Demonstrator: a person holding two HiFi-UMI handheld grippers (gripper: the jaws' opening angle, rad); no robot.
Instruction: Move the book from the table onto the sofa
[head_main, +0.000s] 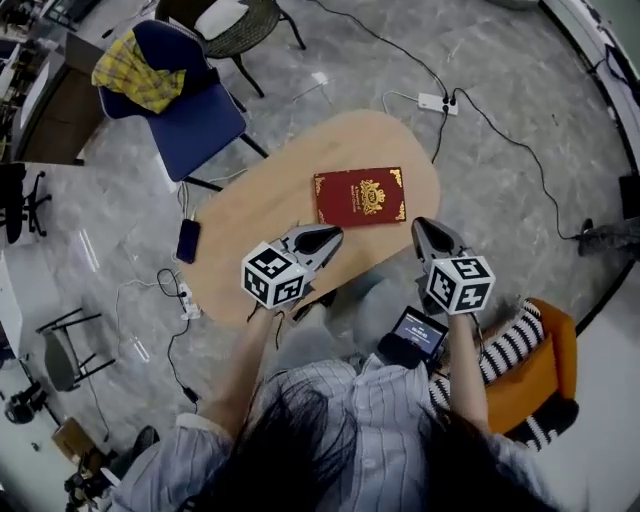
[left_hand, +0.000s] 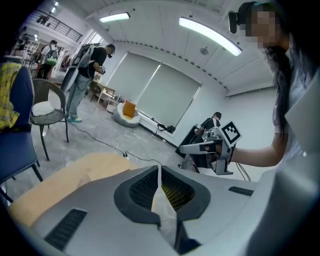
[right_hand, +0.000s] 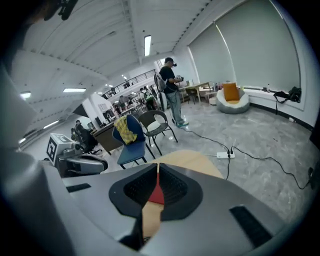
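Two grippers hover side by side over the near edge of the oval worktop (head_main: 262, 205), each with its jaws pressed together and nothing between them. The left gripper (head_main: 327, 237) points at the lower left corner of the red book (head_main: 360, 196), its tip just short of that corner. The right gripper (head_main: 427, 227) sits just below the book's lower right corner, close to the worktop's rounded right end.

The book lies flat and closed, cover up, on the right half of the worktop, with its long edges running roughly along the worktop's length. Bare wood stretches to its left as far as a dark phone (head_main: 187, 240) at the left rim.

In the right gripper view, a sliver of red shows beyond the closed tips of the right gripper (right_hand: 158, 169). In the left gripper view, the closed tips of the left gripper (left_hand: 159, 169) look out over pale wood.

At the upper left of the head view, a blue chair (head_main: 195, 115) with a yellow cloth (head_main: 138, 73) stands beside the worktop. Grey floor lies open to the right, crossed by a black cable (head_main: 520, 150) running from a power strip (head_main: 438, 102). At the lower right, beside the person, sits an orange seat (head_main: 545, 365) with a striped cushion (head_main: 505, 350).
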